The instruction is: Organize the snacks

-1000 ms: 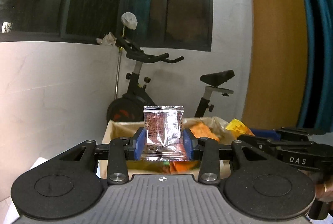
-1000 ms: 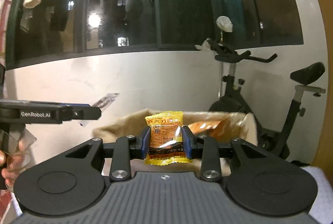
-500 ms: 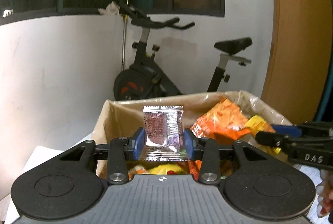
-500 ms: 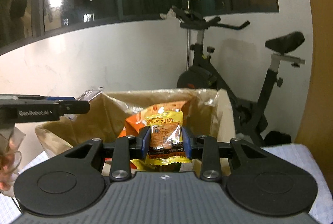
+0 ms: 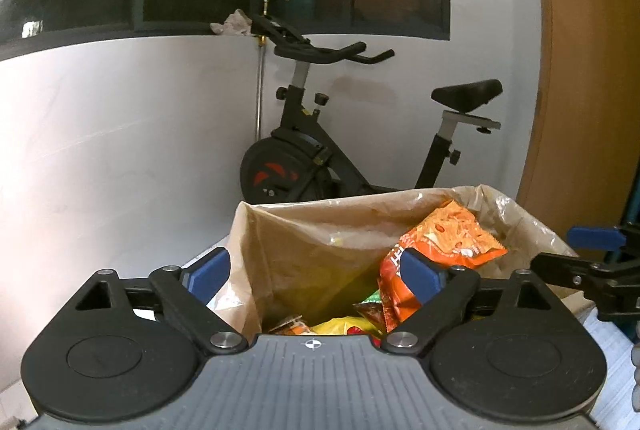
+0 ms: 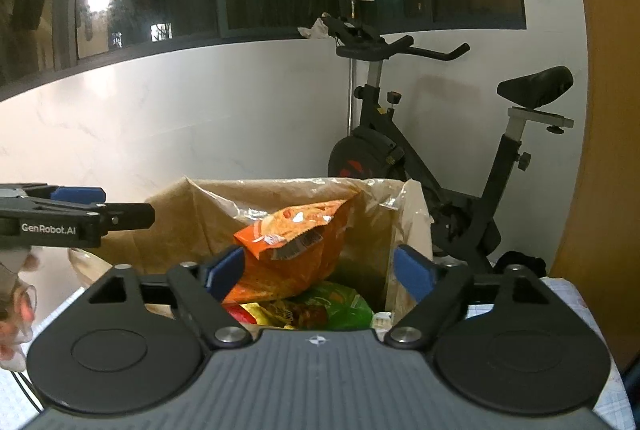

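Two tools hang over the lined cardboard box [image 5: 304, 242], and the risks here are mostly about that box. Its plastic liner [image 6: 280, 190] stands loose along the rim, so a blue finger pad dipping lower could, I judge, snag the film and drag the box across the bench [image 6: 568, 294]. The tall orange snack bag [image 5: 444, 246] leans against the box's far right corner and pokes above the rim; a nudge from the right tool [image 6: 320, 270] might tip it out. The two tools are also near each other above the box, so a careless swing could knock them together.

The left tool [image 5: 310, 270] has its jaws spread wide and opening, with nothing between the pads. The right tool is likewise opening wide and holds nothing. The snacks lie inside the box: the orange bag, a green packet [image 6: 340, 306] and yellow wrappers [image 5: 340, 324] beneath.
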A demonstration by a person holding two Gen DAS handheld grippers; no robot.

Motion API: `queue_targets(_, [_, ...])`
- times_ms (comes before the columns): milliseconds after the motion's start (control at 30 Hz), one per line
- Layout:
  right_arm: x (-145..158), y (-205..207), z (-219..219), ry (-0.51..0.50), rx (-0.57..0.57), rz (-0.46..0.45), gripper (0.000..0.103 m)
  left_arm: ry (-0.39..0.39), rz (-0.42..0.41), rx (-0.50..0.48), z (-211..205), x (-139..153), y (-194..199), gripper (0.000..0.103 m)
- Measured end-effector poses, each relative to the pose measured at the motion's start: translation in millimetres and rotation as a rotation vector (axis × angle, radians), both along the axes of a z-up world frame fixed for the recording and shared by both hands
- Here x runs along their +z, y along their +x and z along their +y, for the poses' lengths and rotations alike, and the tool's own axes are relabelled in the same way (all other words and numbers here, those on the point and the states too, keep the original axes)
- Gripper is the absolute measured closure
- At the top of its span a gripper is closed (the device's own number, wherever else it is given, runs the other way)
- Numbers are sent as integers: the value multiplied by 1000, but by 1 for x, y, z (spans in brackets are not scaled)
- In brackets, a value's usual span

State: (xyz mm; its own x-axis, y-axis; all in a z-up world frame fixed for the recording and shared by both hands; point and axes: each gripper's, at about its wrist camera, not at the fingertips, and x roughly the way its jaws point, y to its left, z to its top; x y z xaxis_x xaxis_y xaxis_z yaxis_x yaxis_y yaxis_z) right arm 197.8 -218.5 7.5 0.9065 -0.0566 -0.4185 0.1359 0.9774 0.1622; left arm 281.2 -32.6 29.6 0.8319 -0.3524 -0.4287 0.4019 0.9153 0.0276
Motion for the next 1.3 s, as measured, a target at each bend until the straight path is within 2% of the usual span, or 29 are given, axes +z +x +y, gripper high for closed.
queue_targets(100, [8, -6, 0, 11, 0, -8, 9, -7, -1, 22, 4, 6, -7, 9])
queue_targets(367, [38, -35, 9, 17, -50, -29, 5, 47, -68, 108, 9, 29, -43, 9])
queue_targets(567, [60, -65, 19, -9, -104, -37, 1, 20, -94, 104, 21, 50, -78, 9])
queue_targets(767, [76, -94, 26, 16, -117, -76, 1, -26, -90, 118, 30, 63, -100, 9])
queue_targets(967, [85, -106, 38, -14, -110, -77, 1, 26, -131, 154, 29, 67, -114, 9])
queue_targets(1167, [87, -114, 42, -19, -115, -99, 1, -12, -121, 176, 38, 65, -123, 9])
queue_targets(1300, [86, -116, 41, -2, -113, -96, 1, -1, -111, 175, 38, 63, -123, 9])
